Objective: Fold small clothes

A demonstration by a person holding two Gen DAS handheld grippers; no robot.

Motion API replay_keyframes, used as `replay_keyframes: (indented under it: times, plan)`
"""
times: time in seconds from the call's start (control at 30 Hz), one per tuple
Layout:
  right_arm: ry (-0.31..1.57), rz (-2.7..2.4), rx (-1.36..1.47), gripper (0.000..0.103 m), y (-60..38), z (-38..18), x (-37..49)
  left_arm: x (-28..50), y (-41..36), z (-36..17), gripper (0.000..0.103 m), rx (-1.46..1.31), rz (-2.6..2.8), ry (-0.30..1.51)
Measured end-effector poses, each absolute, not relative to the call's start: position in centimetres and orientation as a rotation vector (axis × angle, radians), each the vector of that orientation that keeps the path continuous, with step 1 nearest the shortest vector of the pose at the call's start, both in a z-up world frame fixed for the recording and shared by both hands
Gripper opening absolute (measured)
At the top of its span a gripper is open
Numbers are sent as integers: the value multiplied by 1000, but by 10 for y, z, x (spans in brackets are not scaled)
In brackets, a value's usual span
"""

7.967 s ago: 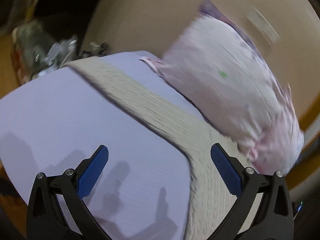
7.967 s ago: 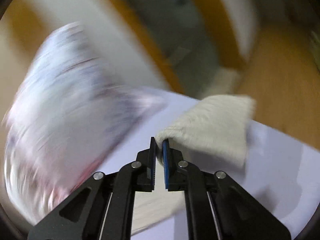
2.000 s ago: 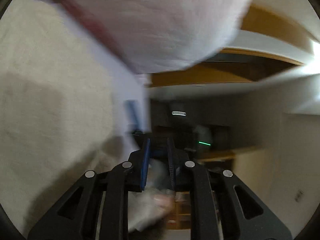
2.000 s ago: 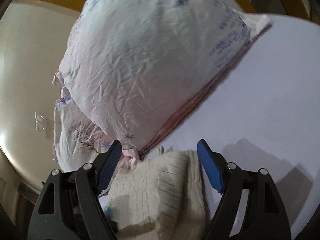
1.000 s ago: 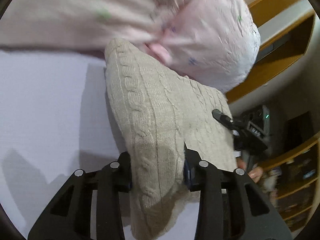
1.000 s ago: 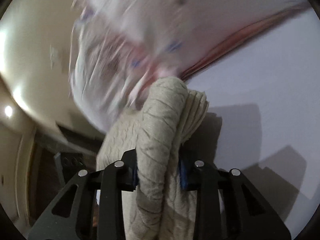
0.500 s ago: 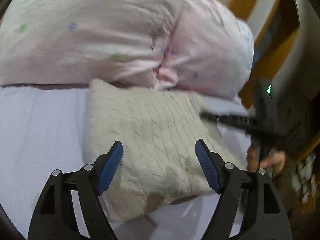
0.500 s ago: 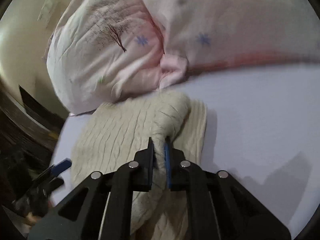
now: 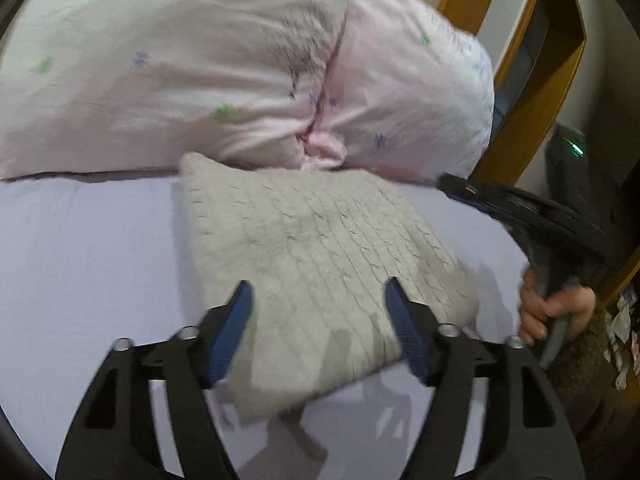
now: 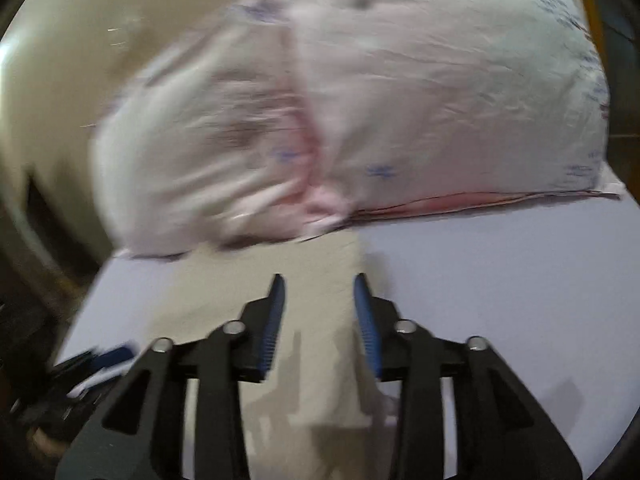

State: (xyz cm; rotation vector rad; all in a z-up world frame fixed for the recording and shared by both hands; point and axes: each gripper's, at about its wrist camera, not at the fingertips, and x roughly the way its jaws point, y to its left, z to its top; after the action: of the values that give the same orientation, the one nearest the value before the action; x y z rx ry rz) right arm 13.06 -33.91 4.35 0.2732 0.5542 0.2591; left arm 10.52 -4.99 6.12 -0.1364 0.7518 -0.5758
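Both jaw sets spread, holding nothing. Folded cream cable-knit sweater [image 9: 316, 268] lies flat on the lavender sheet [image 9: 80, 264], just ahead of my left gripper [image 9: 318, 330] and under my right gripper [image 10: 319, 320]. Risk: a fingertip snags the knit and drags the fold open; its far edge touches the pink floral pillow [image 9: 224, 60].

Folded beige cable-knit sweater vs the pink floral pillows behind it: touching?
Touching. The left wrist view shows the beige cable-knit sweater with its far edge tucked against the pink floral pillows, no lilac sheet between them.

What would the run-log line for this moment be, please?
left gripper: open | right gripper: open | beige knit garment: folded, flat on lavender sheet, touching pink pillows
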Motion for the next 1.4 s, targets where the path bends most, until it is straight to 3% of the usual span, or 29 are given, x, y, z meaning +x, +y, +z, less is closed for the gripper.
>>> replay_keyframes:
  times: [0.03, 0.1, 0.17, 0.27, 0.33, 0.37, 0.57, 0.77, 1.4]
  plan:
    - [578, 300, 252, 41, -330, 40, 122, 97, -46, 63, 83, -141, -563, 743]
    - [662, 288, 192, 57, -311, 21, 123, 82, -38, 60, 88, -159, -522, 746]
    - [840, 180, 102, 64, -304, -18, 149, 72, -34, 54, 91, -181, -503, 768]
    - [831, 196, 220, 68, -314, -25, 141, 58, -30, 43, 94, -188, -462, 817]
    - [744, 181, 208, 85, -317, -14, 111, 51, -29, 38, 102, -161, -403, 831]
    - [712, 173, 205, 101, -317, -13, 98, 48, -30, 35, 102, -141, -376, 833]
    - [713, 53, 103, 101, -303, -30, 50, 60, -55, 13, 102, 14, -257, 925]
    - [804, 36, 81, 101, -285, -55, 57, 65, -77, -4, 102, 136, -207, 961]
    - [810, -21, 12, 101, -276, -61, 49, 61, -76, -2, 102, 137, -212, 938]
